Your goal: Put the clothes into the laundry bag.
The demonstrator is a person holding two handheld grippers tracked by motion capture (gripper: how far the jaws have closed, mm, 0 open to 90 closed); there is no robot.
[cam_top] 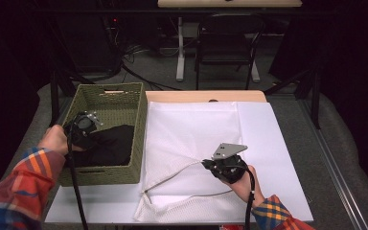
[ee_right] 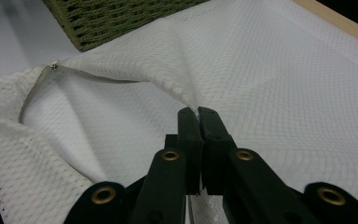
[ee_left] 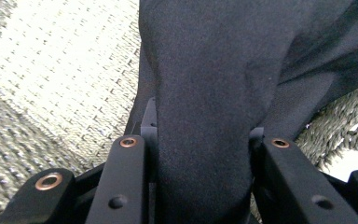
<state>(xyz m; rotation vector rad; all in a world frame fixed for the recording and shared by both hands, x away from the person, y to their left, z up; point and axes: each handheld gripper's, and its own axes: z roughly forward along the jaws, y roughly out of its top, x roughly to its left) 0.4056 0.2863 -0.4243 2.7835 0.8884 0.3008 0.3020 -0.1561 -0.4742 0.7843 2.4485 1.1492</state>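
Note:
A white mesh laundry bag (cam_top: 191,139) lies flat on the table, its zippered mouth (cam_top: 170,175) facing the near edge. My right gripper (cam_top: 210,164) is shut on the bag's upper edge by the opening and lifts it a little; in the right gripper view the mesh bag (ee_right: 135,60) rises into the closed jaws of that gripper (ee_right: 198,114). A black garment (cam_top: 108,143) lies in the green woven basket (cam_top: 110,96) at the left. My left gripper (cam_top: 84,132) is inside the basket, shut on the black garment (ee_left: 205,84), which fills the space between its jaws.
A white sheet (cam_top: 278,143) covers the wooden table (cam_top: 206,96). The basket's wall (ee_right: 116,18) stands just left of the bag. Beyond the table stand a dark chair (cam_top: 227,43) and a desk leg (cam_top: 180,48) on grey floor.

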